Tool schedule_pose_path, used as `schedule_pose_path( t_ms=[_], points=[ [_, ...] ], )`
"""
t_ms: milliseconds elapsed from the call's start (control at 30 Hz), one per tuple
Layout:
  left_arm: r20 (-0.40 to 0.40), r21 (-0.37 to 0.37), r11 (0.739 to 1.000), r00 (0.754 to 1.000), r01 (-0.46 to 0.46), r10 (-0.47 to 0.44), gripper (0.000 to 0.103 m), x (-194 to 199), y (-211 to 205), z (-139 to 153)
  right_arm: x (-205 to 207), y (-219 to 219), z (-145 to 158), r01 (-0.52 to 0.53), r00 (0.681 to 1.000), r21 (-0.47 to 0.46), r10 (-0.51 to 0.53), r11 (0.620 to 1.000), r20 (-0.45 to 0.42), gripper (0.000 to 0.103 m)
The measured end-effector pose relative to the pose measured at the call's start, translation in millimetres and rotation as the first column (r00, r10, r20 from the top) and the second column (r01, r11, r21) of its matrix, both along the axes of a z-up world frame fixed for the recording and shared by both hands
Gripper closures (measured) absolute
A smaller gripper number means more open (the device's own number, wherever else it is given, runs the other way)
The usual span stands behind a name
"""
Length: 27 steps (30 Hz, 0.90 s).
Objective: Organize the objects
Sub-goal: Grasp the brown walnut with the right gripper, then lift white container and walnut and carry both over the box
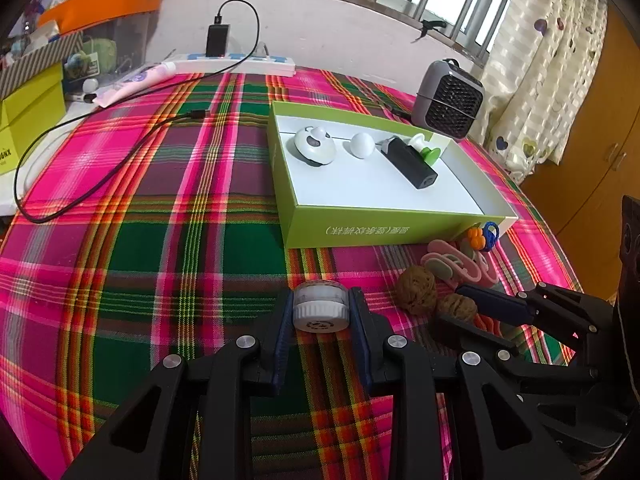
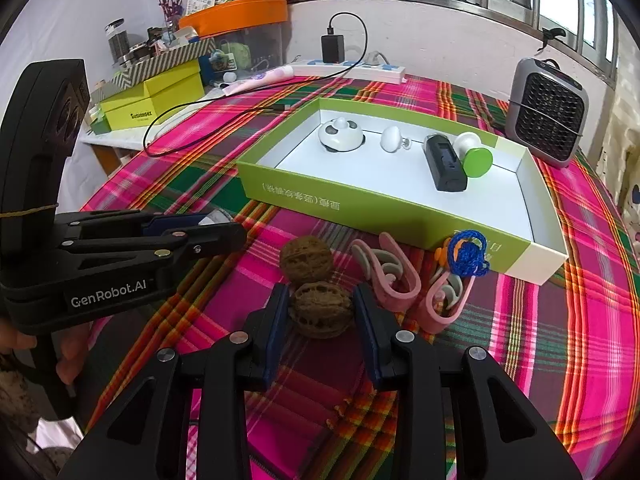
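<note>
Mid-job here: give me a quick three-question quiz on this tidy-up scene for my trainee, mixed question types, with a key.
1. True or false: the left gripper is shut on a small white ribbed-cap jar.
2. Multiple choice: what sits between the right gripper's blue pads?
A. a pink plastic clip
B. a brown wrinkled walnut
C. a blue cord loop
3. Fill in: inside the shallow green cardboard box, the black rectangular device lies beside a white knob with a ____ round base.

Key
1. True.
2. B: the nearer walnut; a second walnut lies behind it.
3. Green.
</note>
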State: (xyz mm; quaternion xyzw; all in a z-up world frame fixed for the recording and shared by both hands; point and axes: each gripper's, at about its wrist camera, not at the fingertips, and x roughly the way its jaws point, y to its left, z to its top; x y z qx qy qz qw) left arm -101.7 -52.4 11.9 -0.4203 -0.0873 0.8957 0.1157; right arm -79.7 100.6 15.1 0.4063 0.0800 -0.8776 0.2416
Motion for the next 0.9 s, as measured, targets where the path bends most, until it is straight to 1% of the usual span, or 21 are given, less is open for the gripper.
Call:
schedule_pose_path(
  t_ms=[533,900],
  points=[
    [0.001,-0.016,1.0,1.0,-0.002,0.002,0.078,2.1,-0.2,0.6,0.2,2.0,0.9,0.001,1.0,-0.013,-0.001,1.0,0.003,0.069],
    [-0.015,-0.024,1.0,1.0,0.006,-0.006,0.078,4.2,1.8,4.0,0.7,4.1,4.3,-0.001,1.0,-0.031,0.001,1.0,-0.002,0.069]
  ],
)
